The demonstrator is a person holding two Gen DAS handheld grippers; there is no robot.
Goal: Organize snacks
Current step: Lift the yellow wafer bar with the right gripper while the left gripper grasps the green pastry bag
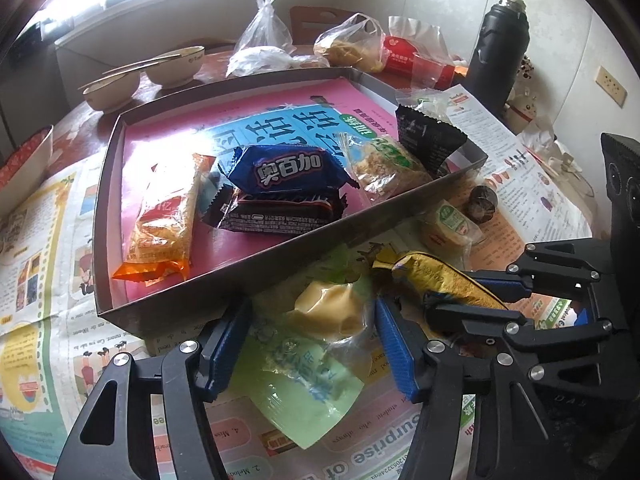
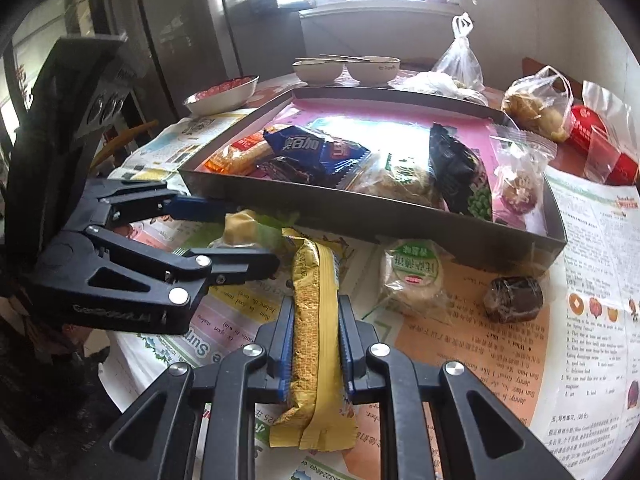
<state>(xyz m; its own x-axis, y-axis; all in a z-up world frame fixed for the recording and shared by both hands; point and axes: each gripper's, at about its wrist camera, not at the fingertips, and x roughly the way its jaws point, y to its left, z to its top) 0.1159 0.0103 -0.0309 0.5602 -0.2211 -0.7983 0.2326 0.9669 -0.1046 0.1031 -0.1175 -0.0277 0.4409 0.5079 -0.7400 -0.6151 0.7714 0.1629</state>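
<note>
Both grippers working at packets in front of the tray (image 1: 280, 258).

The right gripper (image 2: 316, 344) is clamping the yellow bar (image 2: 310, 320) between closed pads. The left gripper (image 1: 310, 344) is straddling the green packet (image 1: 316, 364), jaws partly open, pads not pressing it; both packets are lying on newspaper (image 2: 500, 360).

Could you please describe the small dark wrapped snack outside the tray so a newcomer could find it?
Find the shallow grey tray on the newspaper. Beside its near wall lies a round green-labelled cake; next to that is the dark brown block, the only small, squat, near-black item outside the tray.
</note>
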